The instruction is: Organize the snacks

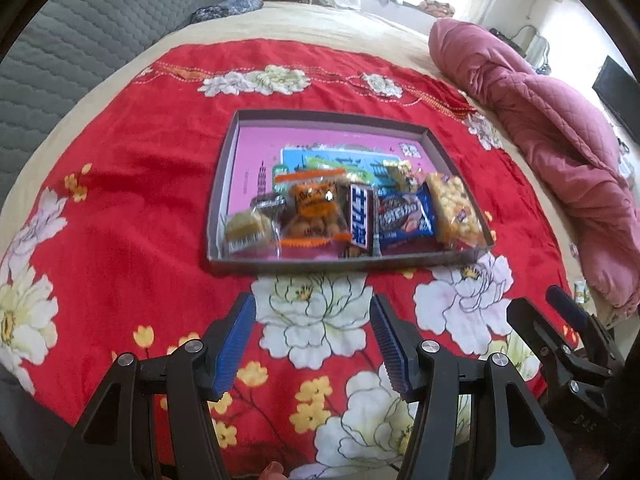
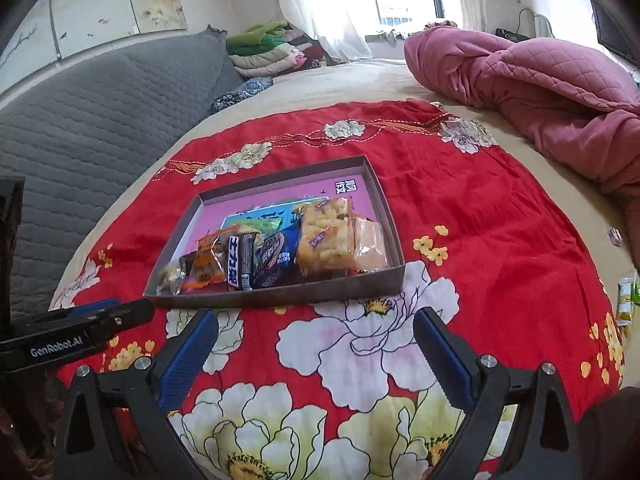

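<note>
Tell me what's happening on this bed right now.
A person holds two grippers above a red floral blanket. The left hand-held gripper and right hand-held gripper are both open and empty. Ahead lies a shallow grey cardboard tray with wrapped snacks lined along its near edge, including an orange packet and a blue packet.

A bed [image 2: 360,76] with a beige sheet carries everything. A red cloth [image 1: 132,216] with white and yellow flowers lies flat on it. On the cloth stands a shallow box [image 1: 224,184] with a pink floor, and the snacks are inside it, along the near wall. At the right a pink quilt [image 2: 540,80] lies in a heap on the sheet. At the far left a dark patterned pillow [image 2: 244,92] rests against a grey headboard [image 2: 100,120].
</note>
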The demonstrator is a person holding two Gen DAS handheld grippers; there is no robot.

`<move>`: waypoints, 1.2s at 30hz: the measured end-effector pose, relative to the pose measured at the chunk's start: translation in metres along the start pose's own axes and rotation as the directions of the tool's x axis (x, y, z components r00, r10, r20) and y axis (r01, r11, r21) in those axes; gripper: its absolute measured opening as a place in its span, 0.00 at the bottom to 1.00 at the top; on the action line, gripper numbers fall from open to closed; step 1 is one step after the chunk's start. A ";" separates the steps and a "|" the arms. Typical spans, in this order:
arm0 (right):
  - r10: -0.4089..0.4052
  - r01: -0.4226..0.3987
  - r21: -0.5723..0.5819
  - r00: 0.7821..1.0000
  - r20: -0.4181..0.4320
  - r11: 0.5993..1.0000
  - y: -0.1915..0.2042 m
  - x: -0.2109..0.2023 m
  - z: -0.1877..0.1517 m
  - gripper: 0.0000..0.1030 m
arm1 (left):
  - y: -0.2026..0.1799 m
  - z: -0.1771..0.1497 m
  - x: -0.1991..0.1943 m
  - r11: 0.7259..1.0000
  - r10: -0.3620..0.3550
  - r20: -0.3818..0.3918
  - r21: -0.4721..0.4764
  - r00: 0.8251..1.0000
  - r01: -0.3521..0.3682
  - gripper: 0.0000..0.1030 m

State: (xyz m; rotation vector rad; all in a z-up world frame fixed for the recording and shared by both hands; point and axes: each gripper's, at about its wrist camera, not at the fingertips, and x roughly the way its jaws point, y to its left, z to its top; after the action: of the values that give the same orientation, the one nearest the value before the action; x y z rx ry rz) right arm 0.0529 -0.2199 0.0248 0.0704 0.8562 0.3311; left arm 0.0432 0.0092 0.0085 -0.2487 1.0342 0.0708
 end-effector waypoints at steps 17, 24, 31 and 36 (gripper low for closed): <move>0.010 -0.013 -0.084 0.999 -0.038 0.996 0.016 0.008 -0.015 0.96 | -0.002 -0.012 0.004 1.000 0.005 -0.022 -0.001 1.000 -0.005 0.59; 0.008 -0.011 -0.061 0.999 -0.046 0.998 0.013 0.010 -0.015 0.96 | -0.002 -0.012 0.005 1.000 0.005 -0.025 0.002 1.000 -0.005 0.59; 0.012 -0.015 -0.064 0.999 -0.044 0.998 0.011 0.010 -0.014 0.96 | -0.003 -0.012 0.006 1.000 0.006 -0.025 0.003 1.000 -0.005 0.59; 0.013 -0.015 -0.061 0.999 -0.038 0.998 0.012 0.009 -0.014 0.96 | -0.001 -0.013 0.006 1.000 0.007 -0.025 0.003 1.000 -0.007 0.59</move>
State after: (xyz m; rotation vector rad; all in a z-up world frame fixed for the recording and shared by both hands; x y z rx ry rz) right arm 0.0444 -0.2068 0.0113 0.0133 0.8820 0.3725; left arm 0.0360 0.0047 -0.0025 -0.2437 1.0601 0.0726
